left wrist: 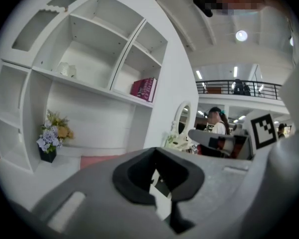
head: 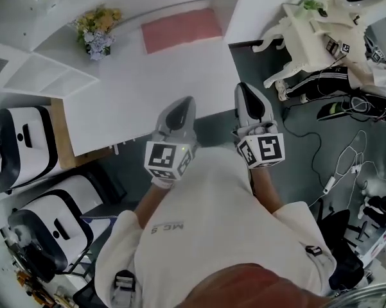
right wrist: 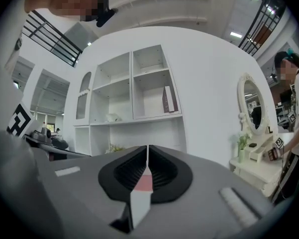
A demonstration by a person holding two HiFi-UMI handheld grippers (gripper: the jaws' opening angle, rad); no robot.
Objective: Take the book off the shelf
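A dark red book [left wrist: 144, 89] stands upright in the shelf's [left wrist: 89, 86] upper right compartment, leaning a little; in the right gripper view the book [right wrist: 169, 99] is far ahead and above the jaws. Both grippers are held close to the person's chest, well short of the shelf. My left gripper [head: 187, 102] points at the white desk [head: 148, 88] with its jaws together and nothing between them [left wrist: 156, 172]. My right gripper [head: 245, 88] is shut and empty, its pads meeting in a thin line [right wrist: 148, 158]. The head view does not show the book.
A pot of flowers [head: 97, 31] and a pink mat [head: 180, 29] lie on the desk. A small white ornament [left wrist: 67, 69] sits on the middle shelf. A white vanity with a mirror [right wrist: 252, 108] stands to the right, with a person [right wrist: 296, 113] beside it. Cables [head: 347, 162] cross the floor.
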